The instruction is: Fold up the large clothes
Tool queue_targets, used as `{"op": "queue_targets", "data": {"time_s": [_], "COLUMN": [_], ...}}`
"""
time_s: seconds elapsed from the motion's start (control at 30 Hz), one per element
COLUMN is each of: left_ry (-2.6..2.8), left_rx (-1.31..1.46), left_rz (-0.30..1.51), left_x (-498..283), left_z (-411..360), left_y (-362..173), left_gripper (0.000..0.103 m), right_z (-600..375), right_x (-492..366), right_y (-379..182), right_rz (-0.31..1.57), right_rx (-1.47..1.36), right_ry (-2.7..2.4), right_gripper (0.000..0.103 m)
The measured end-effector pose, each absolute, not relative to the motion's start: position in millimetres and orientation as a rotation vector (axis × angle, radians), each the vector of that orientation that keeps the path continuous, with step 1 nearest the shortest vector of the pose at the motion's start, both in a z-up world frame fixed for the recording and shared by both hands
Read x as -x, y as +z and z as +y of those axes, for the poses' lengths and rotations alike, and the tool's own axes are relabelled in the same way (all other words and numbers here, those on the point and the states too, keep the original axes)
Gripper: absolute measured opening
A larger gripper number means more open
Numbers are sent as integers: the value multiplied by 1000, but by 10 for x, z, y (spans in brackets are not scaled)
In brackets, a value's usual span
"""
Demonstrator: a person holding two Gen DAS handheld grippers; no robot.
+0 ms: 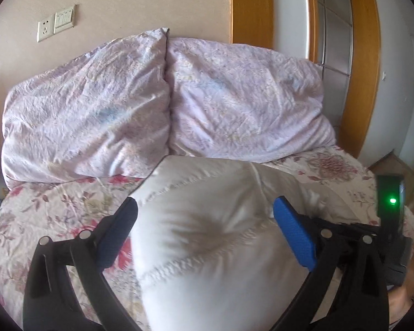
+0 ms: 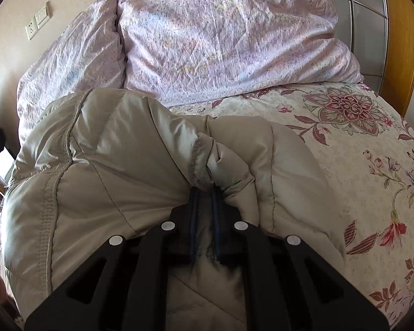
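Beige quilted puffer jacket (image 2: pixel 110 182), slick shiny shell, lies bunched on the near half of the bed, short of the pillows. Right gripper (image 2: pixel 205 190) is clamped together on a gathered hem fold of the jacket, fabric pinched between the blue pads. Left gripper (image 1: pixel 205 220) stands wide apart, jacket bulk between its fingers but neither blue pad (image 1: pixel 294 234) visibly pressing on it; nothing held.

Risks, as judgement: shell looks slippery and the pinch is only on a thin bunched edge, so a quick pull could slide it out. Puffy fill would likely spring back and undo a fold unless pressed flat. With one side unheld, lifting may drag the jacket askew. Left view is blown out white, so seams there are hard to read and a grab could catch the wrong layer.

Surface: bed with cream floral quilted bedspread (image 2: pixel 358 138), soft, wrinkles easily. Two crumpled lilac pillows (image 1: pixel 234 96) along the head edge against a beige wall with white socket and switch plate (image 1: pixel 56 24). Orange wooden door frame (image 1: pixel 364 69) past the right edge.
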State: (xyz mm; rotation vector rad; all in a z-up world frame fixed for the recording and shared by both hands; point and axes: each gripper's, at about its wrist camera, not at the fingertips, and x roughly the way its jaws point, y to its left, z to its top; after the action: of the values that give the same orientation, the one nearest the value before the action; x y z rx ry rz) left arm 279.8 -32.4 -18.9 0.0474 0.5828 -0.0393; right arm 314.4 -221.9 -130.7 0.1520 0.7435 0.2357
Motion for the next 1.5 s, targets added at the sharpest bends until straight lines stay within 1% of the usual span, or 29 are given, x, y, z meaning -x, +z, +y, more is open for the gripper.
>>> {"op": "queue_targets", "data": {"time_s": [0.07,0.13,0.2,0.7,0.77,0.83,0.93,1.03,1.1,1.2,1.23,1.37,1.5], "left_ry": [-14,9,21,20,28,38,40,40,37,31,33,36,46], "left_rx": [-85,-122,-118,-109,-121,-129,-129,-127,-120,-100,-102,-108,-109], "left_rz": [618,732,731,770,773,775,776,772,771,761,760,757,758], "left_x": [-2891,-3079,-3115,-3201,-3206,-3206,-3208,-3202,-3201,-3189,-3187,-3190,-3202], "left_z": [-340,-364,-352,-334,-342,-350,-348,-338,-325,-312,-320,-346,-350], "left_y": [-286,-542,-601,-827,-840,-849,-850,-847,-842,-814,-815,-820,-822], "left_gripper": [98,99,101,101,101,101,101,101,101,101,101,101,101], "right_z": [-2227,-2234,-2236,-2255,-2212,-2153,-2212,-2209,-2210,-2290,-2335,-2302,-2311], "right_x": [-3138,-3122,-3116,-3085,-3092,-3080,-3016,-3117,-3311,-3545,-3545,-3538,-3593], "right_y": [-1306,-1306,-1309,-1324,-1261,-1080,-765,-626,-742,-1141,-1188,-1265,-1286], "right_rz": [736,725,718,685,719,750,673,647,691,773,760,746,765], "right_rx": [-156,-160,-165,-182,-145,-98,-146,-148,-143,-205,-238,-210,-219], "right_ry": [237,241,237,218,195,165,194,196,180,195,204,190,195], "right_gripper": [8,8,8,8,9,11,12,12,12,12,12,12,12]}}
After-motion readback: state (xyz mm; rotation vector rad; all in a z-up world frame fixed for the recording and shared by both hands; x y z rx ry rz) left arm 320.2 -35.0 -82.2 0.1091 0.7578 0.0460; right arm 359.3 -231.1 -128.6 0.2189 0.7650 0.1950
